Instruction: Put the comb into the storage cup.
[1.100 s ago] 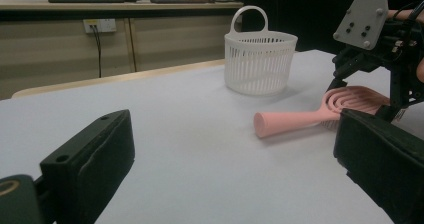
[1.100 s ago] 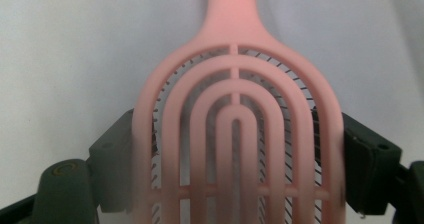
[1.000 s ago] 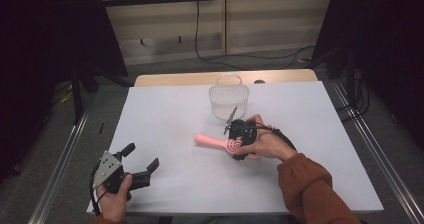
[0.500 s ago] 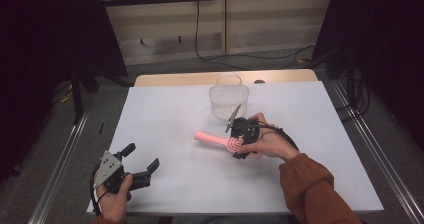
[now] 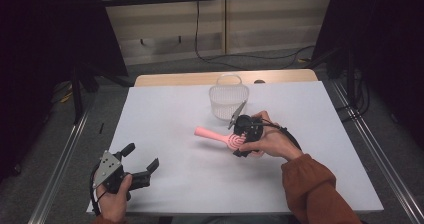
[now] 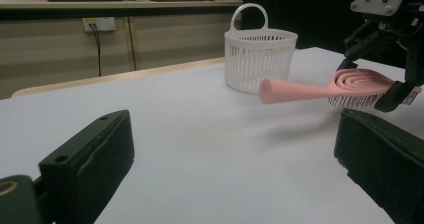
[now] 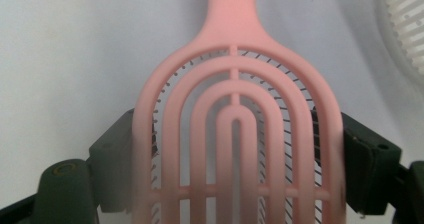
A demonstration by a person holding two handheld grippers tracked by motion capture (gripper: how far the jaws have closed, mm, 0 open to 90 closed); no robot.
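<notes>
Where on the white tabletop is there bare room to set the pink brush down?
Free: the wide patch between the left gripper and the pink brush, and the far left corner beside the white basket. Crowded: around the right gripper, which holds the brush close in front of the basket.

Seen from above: a white worktop (image 5: 165, 114) with a pink hairbrush (image 5: 220, 136) gripped by its head in the right tongs (image 5: 239, 143), handle pointing left and lifted off the surface. Just beyond, a white slatted basket (image 5: 228, 101) standing upright near the far edge, close to the brush but not touching it. At the near left corner, the left tongs (image 5: 141, 159) held in a hand (image 5: 114, 199), jaws spread with nothing between them, well apart from brush and basket. Orange sleeve (image 5: 315, 189) entering from bottom right.
</notes>
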